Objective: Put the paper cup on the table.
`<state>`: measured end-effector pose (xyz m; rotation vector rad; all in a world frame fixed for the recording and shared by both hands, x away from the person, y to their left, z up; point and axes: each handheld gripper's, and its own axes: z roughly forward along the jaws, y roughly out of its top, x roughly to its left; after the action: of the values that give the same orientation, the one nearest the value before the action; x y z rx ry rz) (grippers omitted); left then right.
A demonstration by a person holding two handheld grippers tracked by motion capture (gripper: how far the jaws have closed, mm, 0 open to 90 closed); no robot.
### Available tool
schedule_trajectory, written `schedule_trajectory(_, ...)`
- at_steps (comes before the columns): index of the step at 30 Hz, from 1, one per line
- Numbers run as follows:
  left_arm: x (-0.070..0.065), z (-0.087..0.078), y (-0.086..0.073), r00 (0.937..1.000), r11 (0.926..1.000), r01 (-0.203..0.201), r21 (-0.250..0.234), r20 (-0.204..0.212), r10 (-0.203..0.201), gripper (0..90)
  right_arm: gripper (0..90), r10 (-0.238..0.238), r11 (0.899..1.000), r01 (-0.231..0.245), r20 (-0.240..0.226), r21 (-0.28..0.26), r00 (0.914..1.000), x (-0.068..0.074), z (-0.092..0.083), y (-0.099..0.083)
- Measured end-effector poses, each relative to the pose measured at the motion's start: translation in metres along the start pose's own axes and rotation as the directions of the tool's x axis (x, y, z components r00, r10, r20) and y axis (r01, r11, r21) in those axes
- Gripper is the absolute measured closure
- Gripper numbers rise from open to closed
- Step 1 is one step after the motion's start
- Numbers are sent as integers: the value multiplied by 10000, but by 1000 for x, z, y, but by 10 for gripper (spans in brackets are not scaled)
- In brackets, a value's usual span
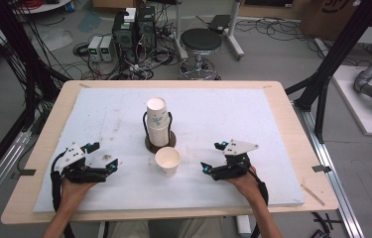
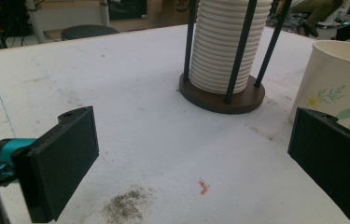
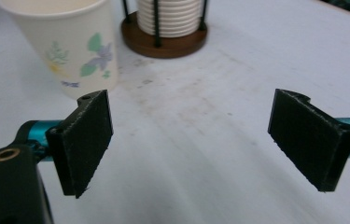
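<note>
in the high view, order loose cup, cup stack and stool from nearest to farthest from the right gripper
From the right gripper:
1. Loose cup, just to its left, standing on the white pad.
2. Cup stack, in its rack, farther left and toward the table's middle.
3. Stool, on the floor beyond the table's far edge.
</note>
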<state>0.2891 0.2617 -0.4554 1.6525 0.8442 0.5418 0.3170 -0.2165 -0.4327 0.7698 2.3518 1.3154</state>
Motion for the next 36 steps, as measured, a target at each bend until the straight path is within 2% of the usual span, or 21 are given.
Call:
schedule_trajectory(1, 0, 0, 0, 10000, 10000, 25, -21, -10, -25, 18, 141, 196, 9998, -195, 137, -108, 9997, -2, -3, -3)
schedule_trajectory(6, 0, 0, 0, 10000, 10000, 6, -3, -48, -6, 17, 142, 445, 9985, -424, 612, -356, 9971, -10, -10, -12)
schedule_trajectory(19, -1, -1, 0, 9997, 10000, -31, -73, -226, 30, 18, 143, 1108, 9903, -1001, 1131, -966, 9874, -20, -18, -22)
schedule_trajectory(26, -1, 0, 0, 9998, 10000, 42, -78, -205, -44, 17, 147, 1388, 9869, -1289, 1036, -971, 9849, -25, -17, -29)
schedule_trajectory(36, -1, 0, 0, 9997, 10000, 61, -76, -230, -62, 17, 147, 1343, 9869, -1237, 1020, -1036, 9857, -26, -18, -32)
